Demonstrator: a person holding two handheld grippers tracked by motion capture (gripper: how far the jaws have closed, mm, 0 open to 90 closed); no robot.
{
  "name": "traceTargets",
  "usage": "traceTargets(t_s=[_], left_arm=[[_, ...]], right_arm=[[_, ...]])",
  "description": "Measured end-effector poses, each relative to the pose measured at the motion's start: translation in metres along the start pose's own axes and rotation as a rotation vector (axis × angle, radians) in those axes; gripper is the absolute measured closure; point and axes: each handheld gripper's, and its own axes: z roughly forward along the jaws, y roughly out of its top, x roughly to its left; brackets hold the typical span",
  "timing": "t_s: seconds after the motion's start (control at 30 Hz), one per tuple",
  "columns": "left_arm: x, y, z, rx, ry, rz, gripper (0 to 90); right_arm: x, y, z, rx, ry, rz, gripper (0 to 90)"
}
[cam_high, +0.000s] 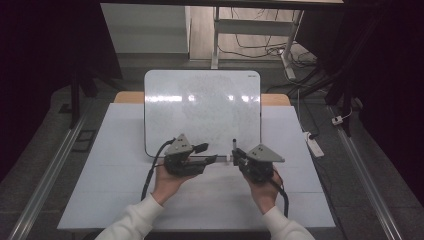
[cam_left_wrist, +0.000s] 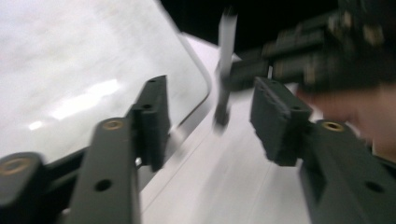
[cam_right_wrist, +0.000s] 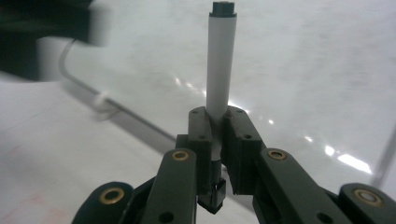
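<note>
2 claws meet just in front of the whiteboard (cam_high: 202, 107), which lies flat on the white worktop (cam_high: 115, 165). The right claw (cam_right_wrist: 213, 128) is clamped on a whiteboard marker (cam_right_wrist: 219, 65), pinching its white barrel near the lower end so most of the pen stands up past the pads, dark end topmost. The left claw (cam_left_wrist: 208, 123) stands apart, nothing between its pads, and in its own view the marker (cam_left_wrist: 225, 70) hangs just beyond them.

My reading is that the pen now sits with the right claw alone, ready for writing or uncapping. To do this well, the left claw should draw clear sideways without brushing the barrel. The right should keep its squeeze firm, since a round, smooth barrel held so low may pivot. Bring the pen over the board slowly and keep it steeply upright.
</note>
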Motion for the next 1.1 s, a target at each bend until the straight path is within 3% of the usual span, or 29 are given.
traceTargets(t_s=[0.2, 0.4, 0.53, 0.63, 0.9, 1.1], left_arm=[[0.015, -0.033, -0.045, 0.071, 0.091, -0.034, 36.4], [0.022, -0.071, -0.085, 0.129, 0.182, -0.049, 34.5], [0.027, -0.092, -0.104, 0.150, 0.218, -0.073, 34.0], [0.029, -0.098, -0.109, 0.157, 0.230, -0.079, 33.8], [0.028, -0.102, -0.108, 0.191, 0.232, -0.048, 33.5], [0.028, -0.104, -0.110, 0.195, 0.239, -0.050, 33.4]], right_arm=[[-0.041, 0.014, 0.012, 0.049, -0.042, 0.096, 81.1], [-0.065, 0.027, 0.037, 0.140, -0.065, 0.151, 81.1], [-0.073, 0.033, 0.052, 0.194, -0.080, 0.167, 81.0], [-0.078, 0.035, 0.061, 0.217, -0.088, 0.192, 81.0], [-0.081, 0.032, 0.075, 0.249, -0.147, 0.175, 80.9], [-0.075, 0.032, 0.077, 0.241, -0.174, 0.129, 80.2]])
